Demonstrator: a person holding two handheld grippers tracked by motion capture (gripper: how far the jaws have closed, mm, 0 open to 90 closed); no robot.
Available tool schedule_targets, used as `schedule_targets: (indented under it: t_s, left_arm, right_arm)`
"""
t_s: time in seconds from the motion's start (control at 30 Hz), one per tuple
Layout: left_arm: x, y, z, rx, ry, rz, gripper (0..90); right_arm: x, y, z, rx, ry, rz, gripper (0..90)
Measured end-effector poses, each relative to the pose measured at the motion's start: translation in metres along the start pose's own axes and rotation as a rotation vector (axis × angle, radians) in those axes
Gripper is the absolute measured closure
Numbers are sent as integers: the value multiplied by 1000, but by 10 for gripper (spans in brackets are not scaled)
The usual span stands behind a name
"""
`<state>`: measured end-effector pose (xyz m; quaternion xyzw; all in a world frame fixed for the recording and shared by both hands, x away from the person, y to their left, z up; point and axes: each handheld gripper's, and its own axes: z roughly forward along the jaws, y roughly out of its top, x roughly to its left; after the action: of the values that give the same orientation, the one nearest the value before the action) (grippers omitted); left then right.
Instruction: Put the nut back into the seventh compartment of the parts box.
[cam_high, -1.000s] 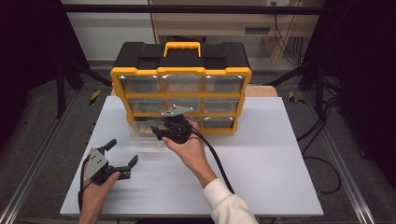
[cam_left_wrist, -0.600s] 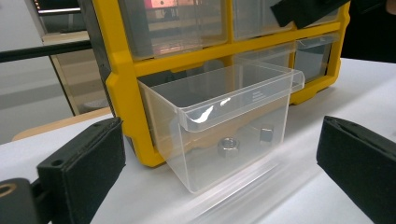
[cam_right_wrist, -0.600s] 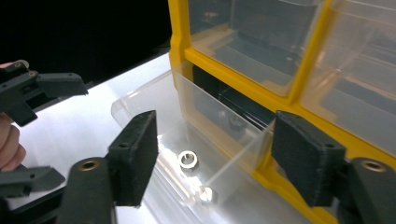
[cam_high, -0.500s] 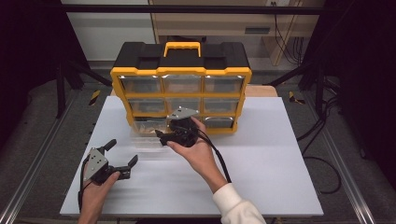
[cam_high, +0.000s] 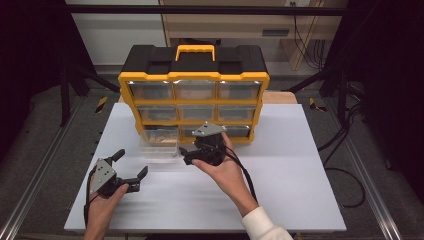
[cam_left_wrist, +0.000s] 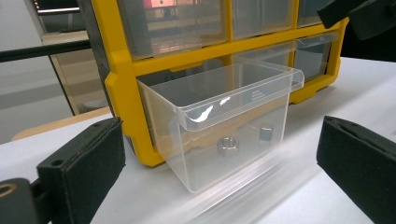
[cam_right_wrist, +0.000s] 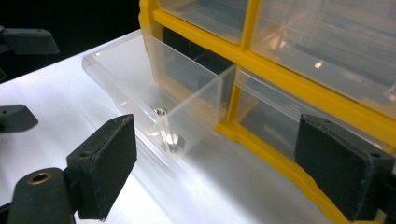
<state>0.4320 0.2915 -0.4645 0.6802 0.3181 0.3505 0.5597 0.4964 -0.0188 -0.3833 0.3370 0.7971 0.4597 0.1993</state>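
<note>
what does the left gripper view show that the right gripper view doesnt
Left gripper view: two hex nuts lying in the pulled-out clear drawer, and the drawer's front lip seen from outside.

Right gripper view: the drawer's side wall, with what looks like a shiny metal piece lying inside, and the left gripper's dark jaws at the left edge.

Both: the clear drawer drawn out of the bottom row of the yellow organizer onto the white table, with each camera's own jaws standing apart, nothing between them; the right gripper's have just been opening.

Organizer back side hidden in high view. Pulled-out drawer too faint and clear there to trace; contents unreadable. Organizer cut off by edges in both gripper views.
</note>
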Motion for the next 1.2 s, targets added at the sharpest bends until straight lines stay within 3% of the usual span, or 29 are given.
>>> schedule_targets:
  t_s: [0.33, 0.83, 1.2]
  left_arm:
    - [0, 0, 0, 2, -1, 3, 10]
    - [1, 0, -1, 1, -2, 3, 10]
    - [1, 0, -1, -4, 3, -5, 10]
  right_arm:
    - [-10, -14, -12, 31, -22, 30, 108]
    - [-18, -35, -24, 83, -33, 33, 98]
    - [-23, -50, -32, 169, -38, 9, 93]
